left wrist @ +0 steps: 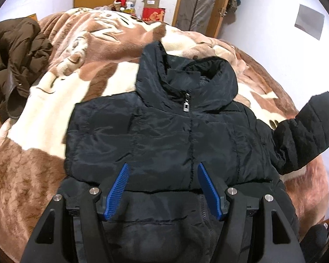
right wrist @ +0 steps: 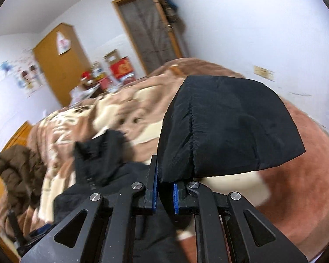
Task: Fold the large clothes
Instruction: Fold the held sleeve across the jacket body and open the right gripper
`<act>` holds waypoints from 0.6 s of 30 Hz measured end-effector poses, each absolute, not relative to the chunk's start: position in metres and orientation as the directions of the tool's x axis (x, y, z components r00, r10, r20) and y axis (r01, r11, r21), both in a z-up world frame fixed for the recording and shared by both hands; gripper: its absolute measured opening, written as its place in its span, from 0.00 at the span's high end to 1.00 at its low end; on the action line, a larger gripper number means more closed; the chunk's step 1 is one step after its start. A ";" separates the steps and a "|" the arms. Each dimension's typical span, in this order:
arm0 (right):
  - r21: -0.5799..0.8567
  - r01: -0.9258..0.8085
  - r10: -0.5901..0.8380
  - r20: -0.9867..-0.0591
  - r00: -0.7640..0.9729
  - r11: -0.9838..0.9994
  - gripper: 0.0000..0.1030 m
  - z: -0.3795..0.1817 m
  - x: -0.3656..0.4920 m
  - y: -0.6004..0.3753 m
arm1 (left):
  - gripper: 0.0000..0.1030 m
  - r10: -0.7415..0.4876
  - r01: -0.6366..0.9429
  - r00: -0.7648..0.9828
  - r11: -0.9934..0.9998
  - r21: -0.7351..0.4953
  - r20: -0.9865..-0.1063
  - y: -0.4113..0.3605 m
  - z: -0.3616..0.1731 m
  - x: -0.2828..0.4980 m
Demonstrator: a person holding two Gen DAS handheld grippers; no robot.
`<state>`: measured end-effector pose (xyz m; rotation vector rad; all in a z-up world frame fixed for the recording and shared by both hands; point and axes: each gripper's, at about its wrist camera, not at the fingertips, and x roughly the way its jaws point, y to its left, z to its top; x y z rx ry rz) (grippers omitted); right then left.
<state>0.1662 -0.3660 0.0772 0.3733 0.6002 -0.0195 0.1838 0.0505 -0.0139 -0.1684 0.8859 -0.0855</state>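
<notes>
- Left wrist view: the black puffer jacket [left wrist: 164, 131] lies front up, zipped, on the brown-and-cream blanket [left wrist: 43, 120], hood toward the far wall.
- Left gripper [left wrist: 162, 171] hovers over the jacket's lower front, jaws apart, nothing between them.
- Right wrist view: right gripper [right wrist: 165, 186] is clamped on the sleeve cuff [right wrist: 226, 127], lifted above the blanket.
- A brown coat [left wrist: 13, 61] lies crumpled at the blanket's left edge.

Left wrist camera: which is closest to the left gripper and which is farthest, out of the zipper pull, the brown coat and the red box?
From the left gripper, nearest first:
1. Zipper pull, just ahead, on the black jacket's collar.
2. Brown coat, heaped at the bed's left edge.
3. Red box, beyond the bed by the far wall.
</notes>
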 end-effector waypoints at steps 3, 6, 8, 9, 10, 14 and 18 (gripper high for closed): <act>0.323 0.029 0.169 -0.568 0.806 0.946 0.90 0.082 0.175 -0.323 | 0.35 -0.131 -0.016 0.645 0.983 -0.185 -0.753 0.062 -0.008 0.181; 0.308 -0.028 0.213 -0.587 0.781 0.951 0.90 0.078 0.186 -0.293 | 0.35 -0.122 -0.037 0.657 0.980 -0.194 -0.744 0.072 -0.005 0.179; 0.297 -0.076 0.252 -0.618 0.744 0.952 0.90 0.075 0.193 -0.263 | 0.35 -0.121 -0.048 0.658 0.978 -0.201 -0.743 0.078 -0.006 0.177; 0.295 -0.086 0.260 -0.626 0.735 0.952 0.89 0.071 0.195 -0.257 | 0.35 -0.120 -0.052 0.658 0.978 -0.204 -0.743 0.080 -0.007 0.177; 0.292 -0.098 0.270 -0.636 0.723 0.951 0.89 0.066 0.198 -0.249 | 0.35 -0.118 -0.056 0.657 0.977 -0.204 -0.745 0.083 -0.009 0.176; 0.272 -0.151 0.304 -0.702 0.644 0.950 0.87 0.031 0.211 -0.207 | 0.35 -0.113 -0.073 0.646 0.975 -0.208 -0.755 0.090 -0.018 0.173; 0.291 -0.193 0.349 -0.748 0.565 0.937 0.83 0.001 0.222 -0.183 | 0.35 -0.112 -0.095 0.636 0.971 -0.221 -0.764 0.099 -0.026 0.174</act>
